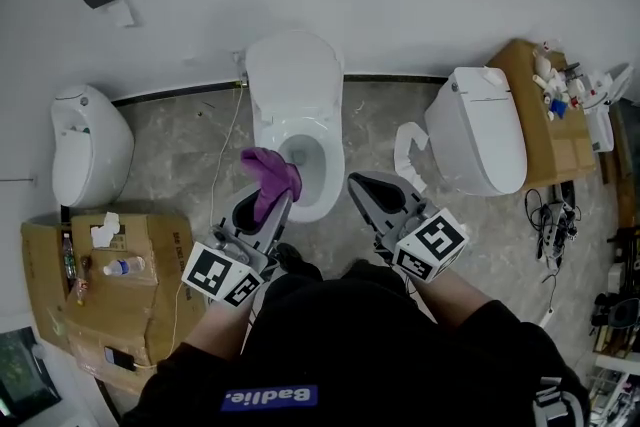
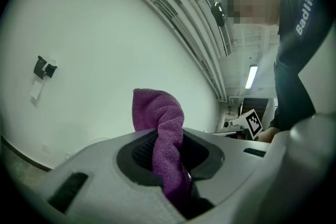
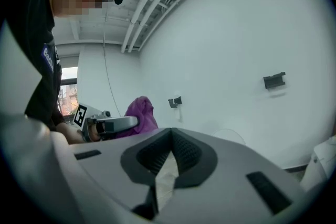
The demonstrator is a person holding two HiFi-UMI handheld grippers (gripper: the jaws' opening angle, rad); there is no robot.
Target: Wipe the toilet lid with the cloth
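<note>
A white toilet stands in the middle with its lid raised against the wall over the open bowl. My left gripper is shut on a purple cloth, which it holds over the bowl's left front rim. In the left gripper view the cloth sticks up out of the left gripper. My right gripper hovers just right of the bowl's front, shut with nothing in it. The right gripper view shows the cloth to its left.
A second white toilet stands at the right, and a white fixture at the left. Cardboard boxes with a bottle sit at the lower left. Another box and cables are at the right.
</note>
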